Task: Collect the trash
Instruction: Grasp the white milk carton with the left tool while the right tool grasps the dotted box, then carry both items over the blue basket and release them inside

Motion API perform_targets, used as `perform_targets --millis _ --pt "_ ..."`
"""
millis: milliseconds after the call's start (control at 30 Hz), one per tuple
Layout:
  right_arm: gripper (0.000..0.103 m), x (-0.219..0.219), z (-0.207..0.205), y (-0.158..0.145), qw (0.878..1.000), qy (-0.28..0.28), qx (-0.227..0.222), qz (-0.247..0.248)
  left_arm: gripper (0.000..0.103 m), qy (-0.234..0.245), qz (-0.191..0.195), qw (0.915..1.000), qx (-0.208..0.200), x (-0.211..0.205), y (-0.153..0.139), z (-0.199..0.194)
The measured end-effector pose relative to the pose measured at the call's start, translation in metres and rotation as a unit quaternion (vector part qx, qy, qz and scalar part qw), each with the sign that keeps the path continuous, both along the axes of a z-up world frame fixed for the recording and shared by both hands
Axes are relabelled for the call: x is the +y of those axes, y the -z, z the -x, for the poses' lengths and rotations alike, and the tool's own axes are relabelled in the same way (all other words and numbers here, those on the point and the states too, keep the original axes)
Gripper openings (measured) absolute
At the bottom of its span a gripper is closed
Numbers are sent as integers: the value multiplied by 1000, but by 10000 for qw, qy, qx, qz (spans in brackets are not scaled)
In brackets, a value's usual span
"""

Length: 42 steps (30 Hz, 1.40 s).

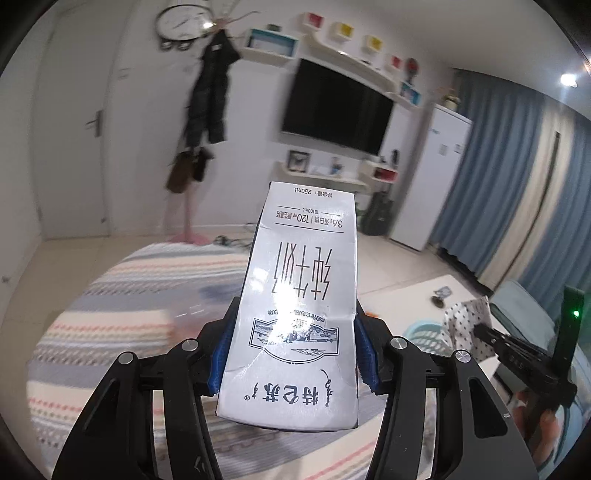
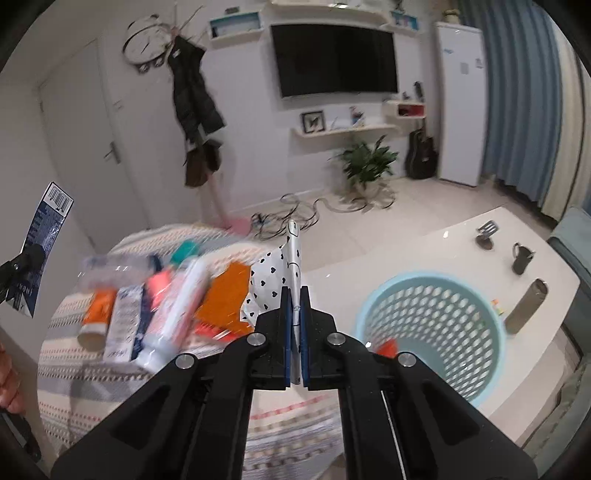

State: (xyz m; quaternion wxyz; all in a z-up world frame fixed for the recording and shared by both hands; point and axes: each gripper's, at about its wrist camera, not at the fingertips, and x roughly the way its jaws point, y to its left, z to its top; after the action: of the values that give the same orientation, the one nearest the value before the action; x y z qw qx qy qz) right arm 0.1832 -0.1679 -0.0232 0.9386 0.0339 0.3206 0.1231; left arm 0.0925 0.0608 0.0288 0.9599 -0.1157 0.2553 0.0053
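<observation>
Left wrist view: looks forward and slightly down along its fingers, milk carton [image 1: 295, 310] filling the near field, facing the TV wall. Right wrist view: same heading, tilted lower, over the striped tablecloth [image 2: 74, 387] and blue basket [image 2: 432, 325]. Shared: television [image 1: 336, 105], hanging coat [image 1: 208, 88], wall clock [image 1: 181, 22], white fridge [image 1: 439, 173]; each view catches the other gripper at its edge.

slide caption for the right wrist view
Right gripper shut on a heart-print wrapper beside the blue basket.

A white milk carton [image 1: 295, 314] with upside-down print is clamped upright off the surface. A heart-dotted wrapper [image 2: 275, 284] is pinched aloft, left of the pale blue basket [image 2: 428, 328] on the white surface.
</observation>
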Motion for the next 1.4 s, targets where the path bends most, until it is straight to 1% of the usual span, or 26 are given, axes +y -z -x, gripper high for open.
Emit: perform_targets --millis 100,267,333,367,567,767,967,1033,1067,1167,1333,1400 --pt "3 -25 -6 -4 9997 216 -67 -50 52 302 -92 9995 -10 -37 -5 -17" --pt "3 -64 -17 2 9982 568 -26 -166 52 748 -267 9968 64 -90 0 -43" --pt "3 -81 -22 8 9972 719 44 -213 52 961 -304 9948 145 -115 6 -56" --pt "3 -86 -24 10 9968 769 71 -227 52 1037 -297 9940 186 -120 9 -61" --pt "3 -131 -37 34 9923 1136 354 -351 52 1596 -263 9852 560 -176 42 -99" --pt "3 -160 -53 72 9858 1426 795 -402 53 2040 -330 9746 865 -207 75 -126" --pt "3 -180 -63 118 9759 1621 1383 -473 53 2362 -255 9610 1413 -241 119 -149" --pt "3 -185 -66 133 9723 1653 1574 -502 53 2418 -242 9574 1560 -248 129 -153" --pt "3 -186 -67 137 9713 1661 1623 -509 53 2466 -233 9546 1655 -253 137 -156" --pt "3 -190 -67 150 9685 1696 1751 -505 53 2527 -248 9505 1790 -262 147 -160" --pt "3 -198 -66 158 9654 1708 1889 -569 54 2576 -221 9470 1908 -270 157 -163" --pt "4 -200 -67 161 9643 1693 1932 -640 60 2597 -177 9459 1936 -270 157 -163"
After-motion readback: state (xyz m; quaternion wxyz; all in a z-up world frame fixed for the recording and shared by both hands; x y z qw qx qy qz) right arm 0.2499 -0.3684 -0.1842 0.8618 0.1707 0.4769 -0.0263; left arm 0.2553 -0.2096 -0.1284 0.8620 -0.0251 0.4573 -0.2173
